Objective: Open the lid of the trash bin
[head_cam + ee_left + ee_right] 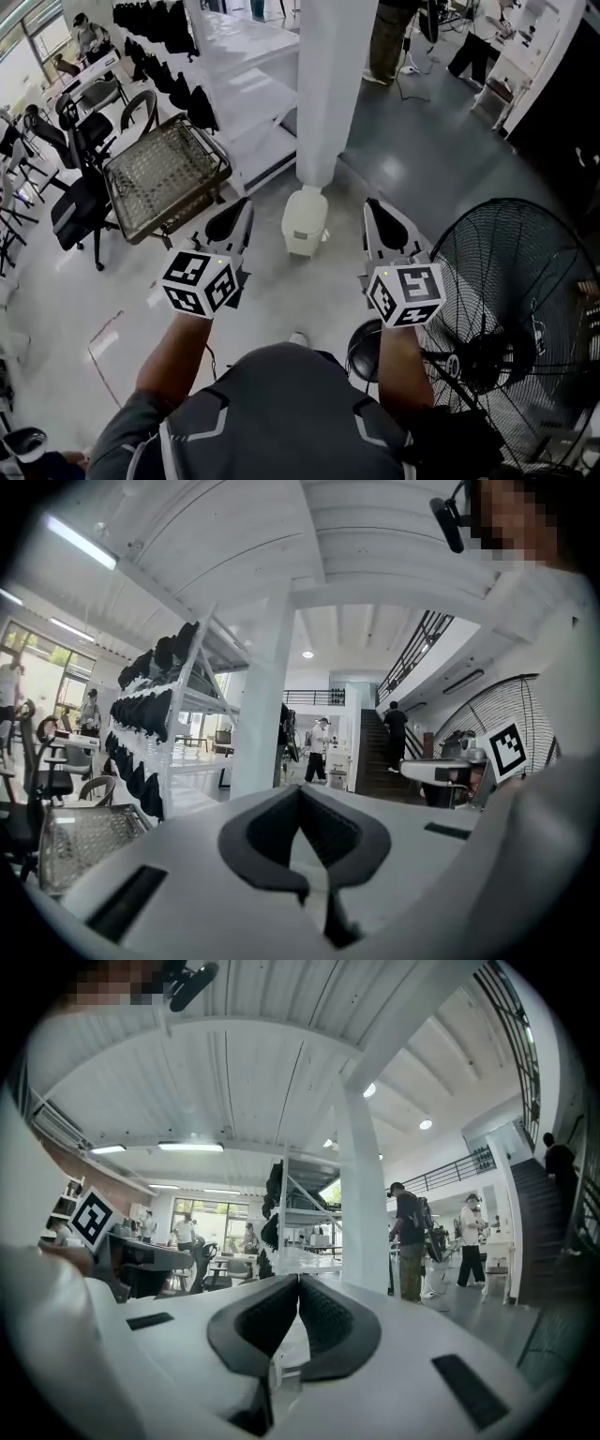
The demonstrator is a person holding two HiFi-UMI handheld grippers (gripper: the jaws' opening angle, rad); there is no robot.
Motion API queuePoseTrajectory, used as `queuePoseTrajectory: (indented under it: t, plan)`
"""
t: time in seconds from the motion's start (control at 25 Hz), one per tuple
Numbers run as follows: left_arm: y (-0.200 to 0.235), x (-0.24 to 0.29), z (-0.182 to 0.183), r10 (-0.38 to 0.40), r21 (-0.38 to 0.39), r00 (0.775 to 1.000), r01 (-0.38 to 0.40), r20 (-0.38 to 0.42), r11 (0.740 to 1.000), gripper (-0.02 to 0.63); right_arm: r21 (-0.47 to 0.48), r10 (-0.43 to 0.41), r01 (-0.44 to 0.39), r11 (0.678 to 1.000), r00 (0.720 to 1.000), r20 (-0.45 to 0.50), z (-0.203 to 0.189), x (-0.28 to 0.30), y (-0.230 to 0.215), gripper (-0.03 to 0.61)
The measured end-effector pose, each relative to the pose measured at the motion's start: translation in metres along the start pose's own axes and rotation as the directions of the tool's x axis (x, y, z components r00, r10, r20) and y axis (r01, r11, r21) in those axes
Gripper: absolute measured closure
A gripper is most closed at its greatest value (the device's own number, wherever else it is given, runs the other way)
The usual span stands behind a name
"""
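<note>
Leftmost:
- A cluster of black wheeled office chairs (80, 202) stands at the far left, well apart from the work, so it plays no part in the task.
- Just right of them a brown-framed wire-mesh basket trolley (164, 173) sits tilted on the pale floor. It is near the bin but not touching it.
- The left gripper (244, 206), grey with a marker cube at its rear, is held out in front of the person and points away and to the right, towards the bin. Its own view shows the dark ribbed pads (328, 832) meeting at the tips with nothing between them, so it is closed and empty. It touches nothing.
- The small white plastic trash bin (302, 230) stands on the floor in the middle, far of both grippers and between them, against the foot of a broad white square pillar (333, 84). Its white lid (309, 199) looks down and closed. I judge the task not yet begun.
- The right gripper (373, 208) mirrors the left one, level with it and aimed past the bin's right side. Its view shows the jaws pressed together at the tips around nothing, and it is clear of the bin. Both look poised for an approach. Neither gripper view shows the bin, which lies below their line of sight.
- A large black wire-caged floor fan (520, 319) fills the near right, close to the right arm. It could be bumped on a downward reach.
</note>
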State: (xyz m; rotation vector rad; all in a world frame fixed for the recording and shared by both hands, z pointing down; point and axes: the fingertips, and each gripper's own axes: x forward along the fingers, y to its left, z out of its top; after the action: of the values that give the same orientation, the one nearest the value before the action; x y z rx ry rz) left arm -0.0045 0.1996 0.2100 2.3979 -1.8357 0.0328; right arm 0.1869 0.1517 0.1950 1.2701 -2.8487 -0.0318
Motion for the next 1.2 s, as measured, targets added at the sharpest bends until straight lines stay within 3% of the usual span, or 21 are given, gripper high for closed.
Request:
queuePoseTrajectory:
  t: [0.2, 0.48, 1.2]
  plan:
    - [-0.015, 0.037, -0.018, -0.035, 0.018, 0.998, 0.036, -0.043, 0.999, 0.606, 0.008, 0.008, -0.008, 1.0, 1.0, 0.016, -0.014, 0.011, -0.027, 0.552]
    - [0.001, 0.082, -0.03, -0.08, 0.018, 0.995, 0.081, -0.053, 0.997, 0.606, 0.048, -0.017, 0.017, 0.999, 1.0, 0.006, -0.036, 0.044, -0.05, 0.552]
    - [0.143, 0.223, -0.016, -0.251, -0.035, 0.967, 0.249, -0.045, 0.968, 0.606, -0.002, -0.178, 0.178, 0.984, 0.983, -0.033, -0.033, 0.212, -0.083, 0.551]
